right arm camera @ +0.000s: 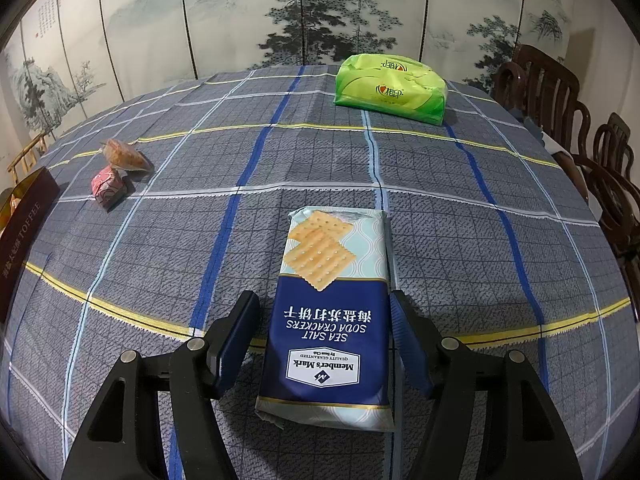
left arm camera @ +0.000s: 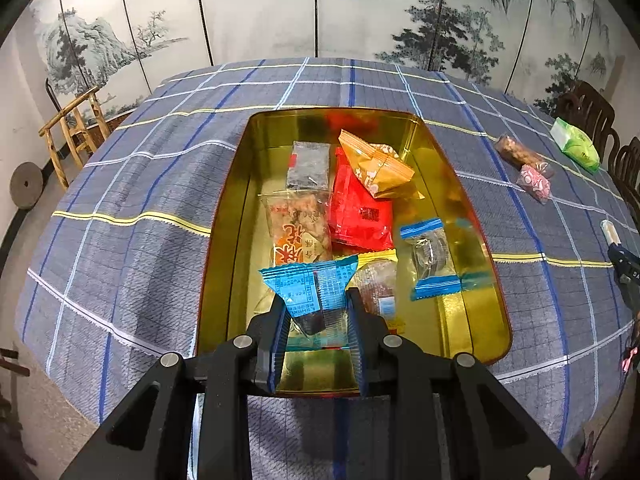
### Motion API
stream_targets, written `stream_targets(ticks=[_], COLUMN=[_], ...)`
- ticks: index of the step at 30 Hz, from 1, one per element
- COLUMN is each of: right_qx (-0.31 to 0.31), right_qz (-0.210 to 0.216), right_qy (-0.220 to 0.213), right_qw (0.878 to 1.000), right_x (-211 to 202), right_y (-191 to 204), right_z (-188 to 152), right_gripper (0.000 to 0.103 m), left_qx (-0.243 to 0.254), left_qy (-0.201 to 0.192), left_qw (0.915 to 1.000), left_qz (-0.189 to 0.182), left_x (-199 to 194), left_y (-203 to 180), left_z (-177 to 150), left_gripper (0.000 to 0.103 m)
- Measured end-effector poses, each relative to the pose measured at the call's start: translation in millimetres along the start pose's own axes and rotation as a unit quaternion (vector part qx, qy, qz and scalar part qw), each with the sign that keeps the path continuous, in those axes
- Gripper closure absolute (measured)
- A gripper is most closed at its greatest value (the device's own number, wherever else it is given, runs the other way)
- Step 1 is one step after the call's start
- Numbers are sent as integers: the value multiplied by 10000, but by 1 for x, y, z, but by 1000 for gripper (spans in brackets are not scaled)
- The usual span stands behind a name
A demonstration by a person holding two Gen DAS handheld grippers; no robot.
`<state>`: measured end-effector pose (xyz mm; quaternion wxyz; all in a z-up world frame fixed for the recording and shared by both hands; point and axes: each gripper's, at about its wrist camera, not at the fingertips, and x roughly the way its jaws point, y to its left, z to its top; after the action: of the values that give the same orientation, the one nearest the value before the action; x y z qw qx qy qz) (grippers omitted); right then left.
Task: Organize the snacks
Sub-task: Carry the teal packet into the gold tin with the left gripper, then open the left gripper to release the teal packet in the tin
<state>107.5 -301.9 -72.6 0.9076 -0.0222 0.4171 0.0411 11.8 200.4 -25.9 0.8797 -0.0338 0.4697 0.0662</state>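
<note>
My left gripper [left arm camera: 316, 300] is shut on a blue snack packet [left arm camera: 310, 286] and holds it over the near end of the gold tin [left arm camera: 224, 216]. Several snacks lie in the tin: a red packet [left arm camera: 358, 212], an orange packet [left arm camera: 374, 166], a dark packet [left arm camera: 308, 164], a clear packet [left arm camera: 298, 224] and a blue-ended cookie packet [left arm camera: 432, 258]. My right gripper [right arm camera: 324, 300] is open, its fingers on either side of a blue soda cracker pack [right arm camera: 330, 316] lying on the tablecloth; whether the pads touch it I cannot tell.
A brown snack [right arm camera: 124, 156] and a pink snack [right arm camera: 108, 186] lie on the cloth right of the tin, which shows at the left edge of the right wrist view [right arm camera: 24, 216]. A green tissue pack [right arm camera: 390, 86] lies at the far side. Wooden chairs [right arm camera: 560, 96] stand at the right.
</note>
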Motion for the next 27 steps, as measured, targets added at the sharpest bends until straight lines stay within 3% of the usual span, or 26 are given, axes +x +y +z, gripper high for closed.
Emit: stream_targets(ticks=[27], right_qx=[83], right_qz=[-109], right_qy=[-1], right_qw=[9999], right_x=[-2], right_y=[1], right_z=[-1], right_gripper=[38], left_qx=[155], left_qy=[-244], left_qw=[9992], left_qz=[261], left_x=[-10], left_y=[-13], left_z=[-9], left_gripper=[68])
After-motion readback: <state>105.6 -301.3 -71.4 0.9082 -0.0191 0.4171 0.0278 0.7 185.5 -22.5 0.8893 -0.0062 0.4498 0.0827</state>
